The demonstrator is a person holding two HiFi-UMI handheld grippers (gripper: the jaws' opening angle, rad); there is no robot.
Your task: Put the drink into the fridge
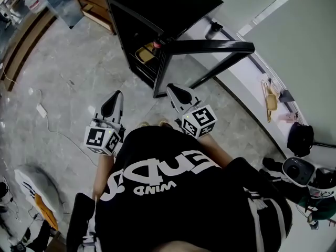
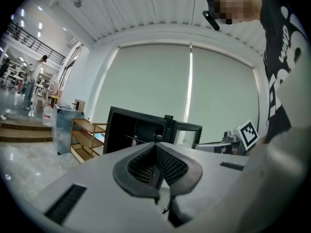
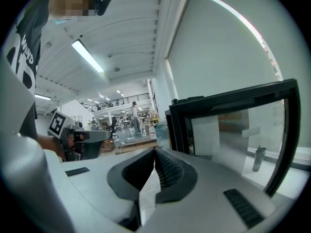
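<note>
Both pressed together, empty: left gripper (image 1: 115,96), right gripper (image 1: 174,90) | drink (image 1: 147,53) inside fridge (image 1: 168,4) ahead

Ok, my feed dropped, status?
Left tongs shut, empty. Right tongs shut, empty. Drink looks inside fridge, door open. Nothing blocking.

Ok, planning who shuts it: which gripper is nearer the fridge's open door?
The right gripper: its tip is close beside the fridge door, while the left gripper is farther off to the side.
</note>
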